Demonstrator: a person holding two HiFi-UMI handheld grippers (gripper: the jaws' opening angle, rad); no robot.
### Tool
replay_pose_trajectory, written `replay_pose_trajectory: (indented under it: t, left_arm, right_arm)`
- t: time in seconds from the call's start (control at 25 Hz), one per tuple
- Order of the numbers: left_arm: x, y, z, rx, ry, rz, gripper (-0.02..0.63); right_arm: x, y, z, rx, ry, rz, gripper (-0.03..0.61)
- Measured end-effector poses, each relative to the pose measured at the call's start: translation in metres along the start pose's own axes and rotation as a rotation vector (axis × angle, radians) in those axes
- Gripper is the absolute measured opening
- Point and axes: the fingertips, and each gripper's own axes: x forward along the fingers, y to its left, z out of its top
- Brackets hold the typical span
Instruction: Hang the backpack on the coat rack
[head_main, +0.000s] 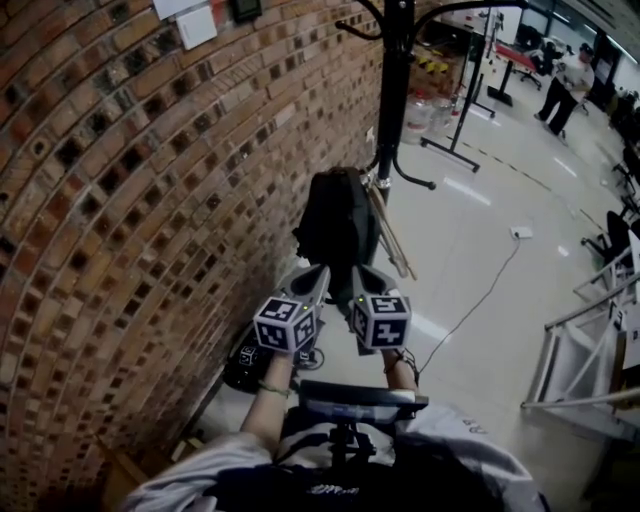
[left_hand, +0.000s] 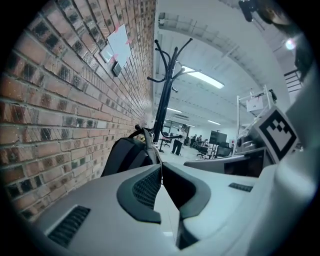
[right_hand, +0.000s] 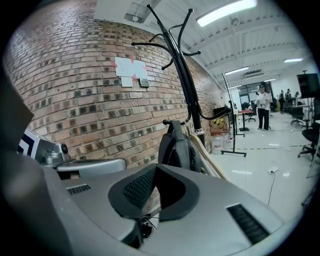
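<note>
The black backpack (head_main: 335, 225) is seen upright against the pole of the coat rack (head_main: 395, 90), close beside the brick wall (head_main: 150, 200). In the right gripper view its top handle is seen at a low hook of the rack (right_hand: 185, 75). Whether the weight of the backpack (right_hand: 177, 147) is carried by that hook cannot be told. Pale wooden slats (head_main: 390, 235) are leaned along the pole just beside the bag.

The left claw (head_main: 318, 272) and the right claw (head_main: 360, 272) are held side by side just short of the backpack and pointed at it. No contact with it is shown. In the left gripper view the left claw (left_hand: 161, 167) is pressed together with nothing between its jaws, and the backpack (left_hand: 127, 155) and rack (left_hand: 162, 107) are seen beyond the tips. In the right gripper view the right claw (right_hand: 154, 170) is likewise pressed together and empty.

The upper hooks of the rack are left bare. Sheets of paper (right_hand: 127, 70) are fixed to the wall above. A dark bundle (head_main: 245, 365) is seen on the floor (head_main: 470, 260) at the wall's foot, below the left gripper. A thin cable (head_main: 475, 300) is trailed across the pale floor, and a person (head_main: 565, 85) is seen well away at the far end of the room.
</note>
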Motion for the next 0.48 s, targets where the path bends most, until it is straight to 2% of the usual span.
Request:
replay_pose_trajectory:
  t: [0.48]
  left_arm:
    - [-0.015,0.012,-0.003,-0.024,-0.006,-0.013,0.011]
  right_arm:
    - [0.003,0.016,-0.005,-0.003,-0.001,-0.019,0.012]
